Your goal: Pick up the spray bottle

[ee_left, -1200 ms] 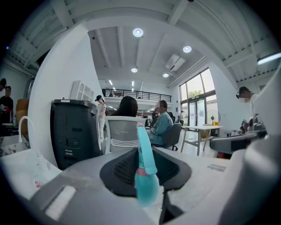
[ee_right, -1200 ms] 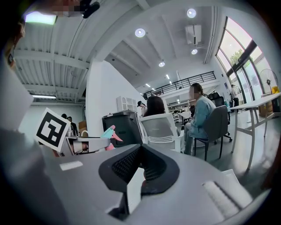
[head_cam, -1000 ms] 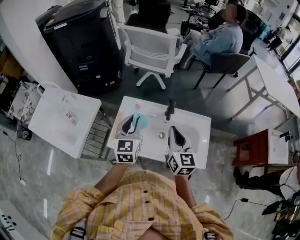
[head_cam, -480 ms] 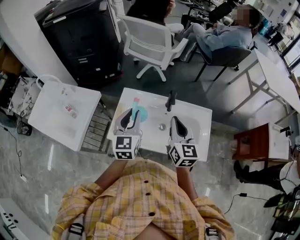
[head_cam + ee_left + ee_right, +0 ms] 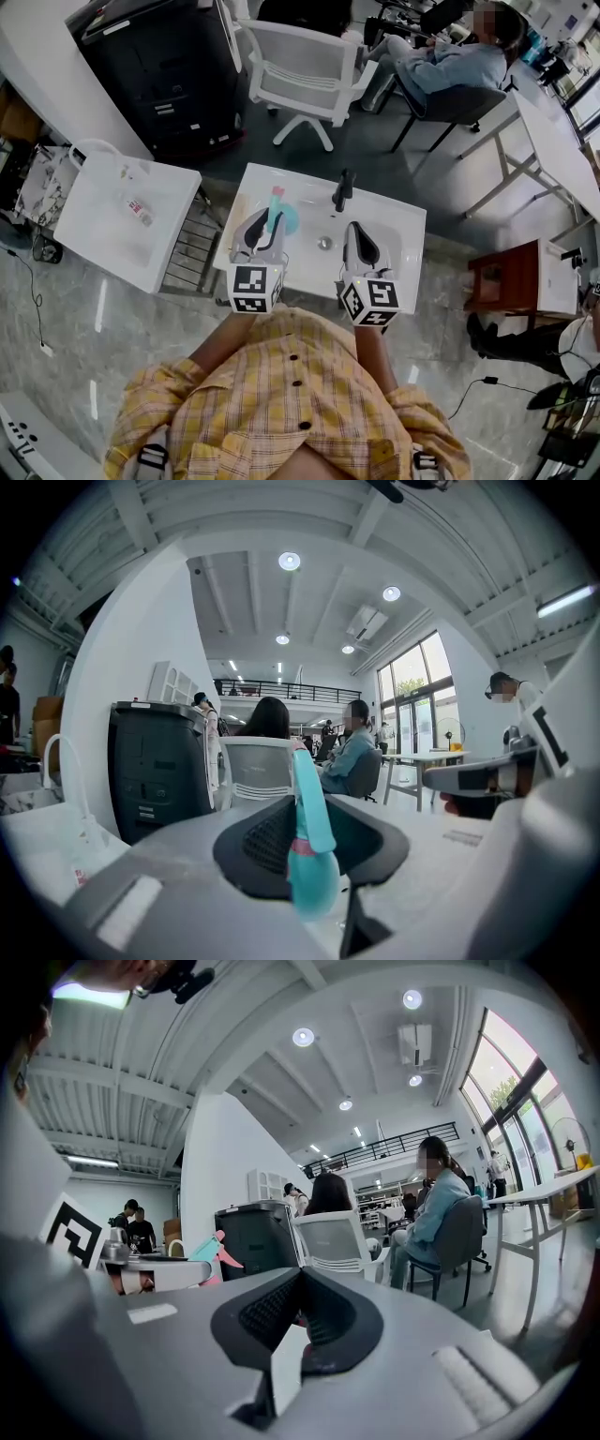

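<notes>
- Spray bottle: teal with a pink trigger, standing upright over the white worktop, left of the black tap in the head view.
- Left gripper is reaching in from the person's side of the tap. Its jaws are partly parted and pressing on the teal bottle, which is filling the gap between the pads in the left gripper view.
- No view is showing whether the bottle's base is resting on the worktop.
- Right gripper is hovering just on the near side of the tap and slightly right of it. Its jaws are drawn together at the tips, gripping nothing.
- The two grippers are lying side by side, apart from each other, both pointing toward the tap end of the worktop.
</notes>
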The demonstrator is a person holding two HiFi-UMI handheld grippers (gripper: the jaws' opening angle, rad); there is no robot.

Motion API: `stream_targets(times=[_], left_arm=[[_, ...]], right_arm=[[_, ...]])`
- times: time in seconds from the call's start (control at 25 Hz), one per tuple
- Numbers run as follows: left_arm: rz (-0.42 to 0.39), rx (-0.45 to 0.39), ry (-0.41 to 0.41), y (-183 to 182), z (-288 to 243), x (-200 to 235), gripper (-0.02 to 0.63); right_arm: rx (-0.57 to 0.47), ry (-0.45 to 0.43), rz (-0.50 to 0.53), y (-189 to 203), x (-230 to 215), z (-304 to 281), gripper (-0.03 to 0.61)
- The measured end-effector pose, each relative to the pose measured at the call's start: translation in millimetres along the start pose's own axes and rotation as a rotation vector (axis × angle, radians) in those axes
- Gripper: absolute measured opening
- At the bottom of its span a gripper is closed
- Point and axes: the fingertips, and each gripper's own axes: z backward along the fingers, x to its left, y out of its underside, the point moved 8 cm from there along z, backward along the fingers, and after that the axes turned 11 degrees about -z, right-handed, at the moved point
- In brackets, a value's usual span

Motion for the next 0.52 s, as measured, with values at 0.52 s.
stream_targets(times=[0.52], left_arm=[[0.013,0.007,0.010,6.1,-8.4,-3.6,0.095]], right_arm=[[0.014,0.008,-0.012,3.3,-8.7,-5.3,0.000]])
